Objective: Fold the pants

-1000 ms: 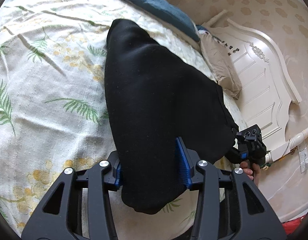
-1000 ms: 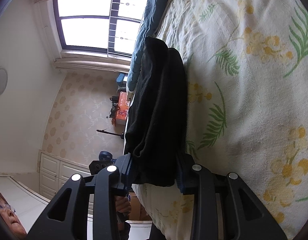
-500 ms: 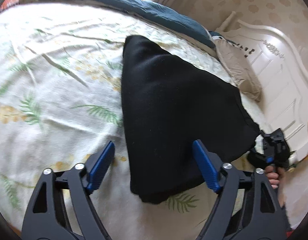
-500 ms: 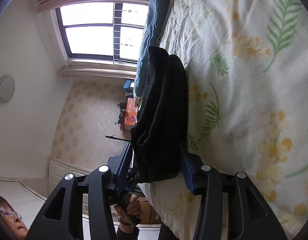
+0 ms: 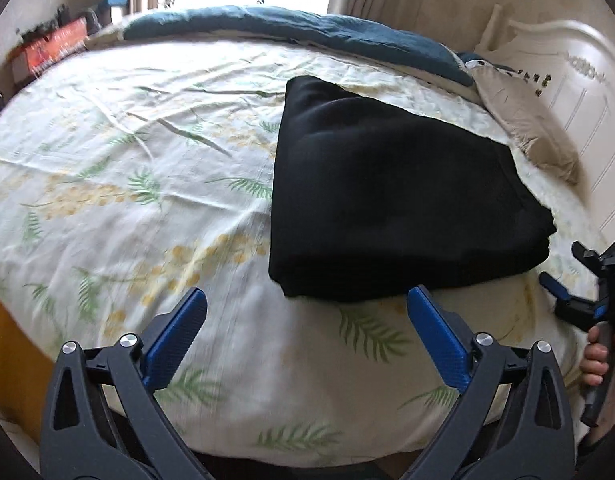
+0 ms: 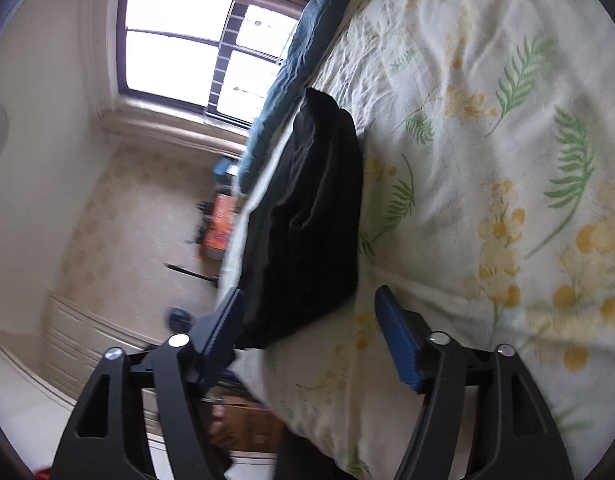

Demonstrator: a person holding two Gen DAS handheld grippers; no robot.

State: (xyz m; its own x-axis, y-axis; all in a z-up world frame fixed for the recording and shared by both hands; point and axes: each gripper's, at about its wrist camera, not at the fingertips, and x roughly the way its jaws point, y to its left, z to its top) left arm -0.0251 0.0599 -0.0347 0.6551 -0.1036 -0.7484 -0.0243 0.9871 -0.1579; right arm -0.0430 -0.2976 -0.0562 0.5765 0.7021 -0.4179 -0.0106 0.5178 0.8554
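The black pants (image 5: 395, 196) lie folded in a flat block on the floral bedsheet (image 5: 127, 184), near the bed's front edge. My left gripper (image 5: 307, 320) is open and empty, pulled back just short of the pants' near left corner. My right gripper (image 6: 307, 316) is open and empty, just off the pants' near end (image 6: 307, 232) at the bed edge. The right gripper also shows in the left wrist view (image 5: 579, 292), held in a hand beside the pants' right corner.
A dark blue quilt (image 5: 307, 28) lies along the far side of the bed. A beige pillow (image 5: 523, 128) rests by the white headboard (image 5: 579, 80). A window (image 6: 195, 52) and a red box (image 6: 219, 224) are beyond the bed.
Both grippers opened and let go of the pants, then pulled back from them. The pants now lie flat on the bed.
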